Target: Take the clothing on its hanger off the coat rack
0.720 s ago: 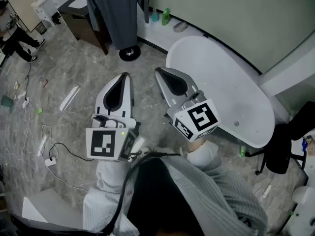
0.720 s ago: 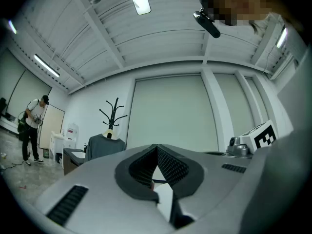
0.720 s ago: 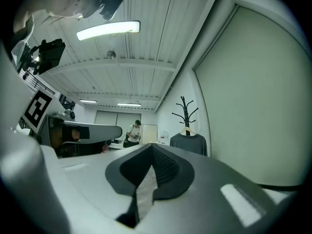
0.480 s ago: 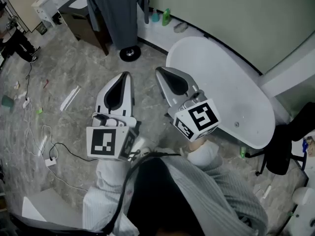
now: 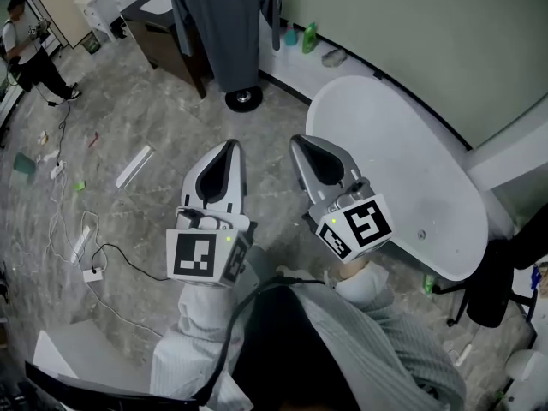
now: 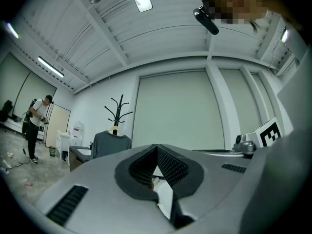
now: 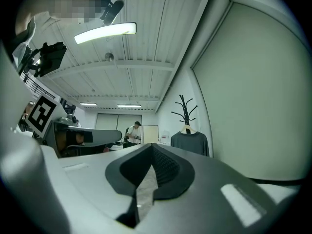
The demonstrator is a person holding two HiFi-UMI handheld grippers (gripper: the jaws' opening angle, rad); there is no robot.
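Observation:
A dark grey sweater (image 5: 224, 24) hangs on its hanger on the black coat rack, whose round base (image 5: 244, 99) stands on the floor by the wall. Both grippers are held side by side well short of it, pointing toward it. My left gripper (image 5: 229, 146) is shut and holds nothing. My right gripper (image 5: 300, 141) is also shut and holds nothing. In the left gripper view the sweater (image 6: 111, 144) shows small beyond the closed left gripper (image 6: 157, 147), under the rack's hooks (image 6: 118, 112). The right gripper view shows the sweater (image 7: 190, 143) off to the right of the shut right gripper (image 7: 152, 146).
A white oval table (image 5: 428, 187) lies right of the right gripper. A dark cabinet (image 5: 167, 37) stands left of the rack, and bottles (image 5: 308, 37) sit by the wall. A person (image 5: 30, 45) stands far left. Cables (image 5: 77, 238) trail on the floor. A black chair (image 5: 505, 264) is at the right.
The head view has shifted: rack, table and both grippers sit a little further right and lower in the picture. Both grippers stay shut, side by side.

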